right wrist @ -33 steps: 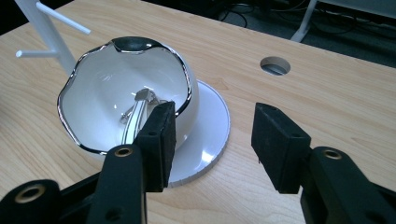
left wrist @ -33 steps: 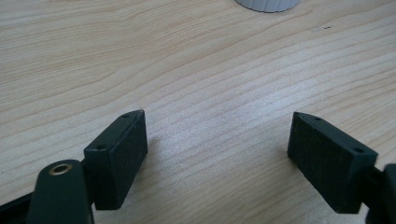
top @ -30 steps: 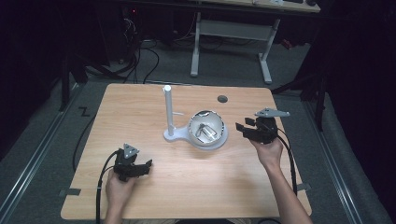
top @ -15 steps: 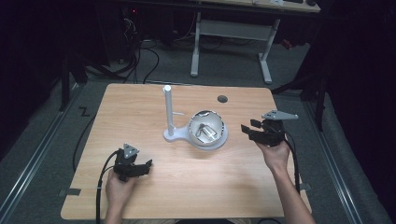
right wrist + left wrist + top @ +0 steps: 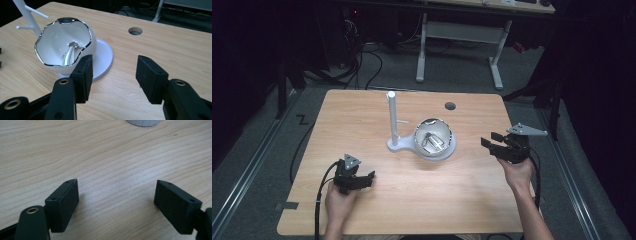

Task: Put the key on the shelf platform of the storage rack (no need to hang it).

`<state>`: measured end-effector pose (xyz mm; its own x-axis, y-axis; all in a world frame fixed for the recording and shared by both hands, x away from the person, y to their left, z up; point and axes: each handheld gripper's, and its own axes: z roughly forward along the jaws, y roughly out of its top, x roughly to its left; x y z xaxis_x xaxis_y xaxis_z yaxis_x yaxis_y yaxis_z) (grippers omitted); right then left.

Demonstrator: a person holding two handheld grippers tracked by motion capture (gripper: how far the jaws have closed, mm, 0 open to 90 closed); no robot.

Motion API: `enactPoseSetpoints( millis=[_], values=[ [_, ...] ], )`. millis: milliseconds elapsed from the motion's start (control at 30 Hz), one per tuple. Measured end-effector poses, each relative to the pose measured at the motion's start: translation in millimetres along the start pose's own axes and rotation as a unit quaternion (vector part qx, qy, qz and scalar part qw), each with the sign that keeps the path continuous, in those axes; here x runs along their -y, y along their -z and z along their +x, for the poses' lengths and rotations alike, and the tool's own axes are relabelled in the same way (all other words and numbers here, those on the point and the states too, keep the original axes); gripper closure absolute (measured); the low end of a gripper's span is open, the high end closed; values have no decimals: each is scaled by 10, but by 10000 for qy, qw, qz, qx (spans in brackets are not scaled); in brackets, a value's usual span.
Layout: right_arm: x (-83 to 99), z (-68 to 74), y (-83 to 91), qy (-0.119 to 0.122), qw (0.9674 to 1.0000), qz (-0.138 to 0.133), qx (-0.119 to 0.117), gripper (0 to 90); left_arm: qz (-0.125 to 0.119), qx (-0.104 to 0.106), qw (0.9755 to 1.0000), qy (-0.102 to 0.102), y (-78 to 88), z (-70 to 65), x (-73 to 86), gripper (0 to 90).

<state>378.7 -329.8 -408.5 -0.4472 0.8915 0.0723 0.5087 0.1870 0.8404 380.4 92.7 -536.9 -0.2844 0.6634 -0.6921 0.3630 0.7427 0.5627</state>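
A: Largest first. Wooden table [image 5: 362, 210], cable hole at far right. White stand [image 5: 391, 120] at centre, upright post with side pegs, round base.

B: Noted. Then the bowl [image 5: 434, 137]?

A: Yes. White, wavy silver rim, seated on the stand's base just right of the post, mouth tipped toward the near right. Metal spoon [image 5: 68, 53] lying inside, handle up against the wall.

B: Tools?

A: Right gripper [image 5: 490, 140] right of the bowl, near but apart, aimed left at it. Jaws wide and just been opening, nothing between. Left gripper [image 5: 369, 178] near left, low over bare wood, well apart from the stand, jaws wide too, empty.

B: Step in hand, by judgement?

A: Probably a right-hand take of the bowl. Best taken at the rim, one pad inside and one outside the wall on the near-right edge. Level the jaws with the rim before closing in.

B: Risks?

A: Thin glossy wall, likely slippery; close slowly and squarely. Keep the inner pad off the spoon. Lift straight up off the base to avoid knocking the post. Hold the left parked, or bring it in to steady the stand.
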Motion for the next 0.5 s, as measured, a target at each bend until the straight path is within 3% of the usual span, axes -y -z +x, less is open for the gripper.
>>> enactPoseSetpoints(
  millis=[500],
  values=[
    [239, -50, 208, -199, 9997, -156, 13, 485, -3, 18, 10000, -30, -1, 3, 0, 203]
  ],
)
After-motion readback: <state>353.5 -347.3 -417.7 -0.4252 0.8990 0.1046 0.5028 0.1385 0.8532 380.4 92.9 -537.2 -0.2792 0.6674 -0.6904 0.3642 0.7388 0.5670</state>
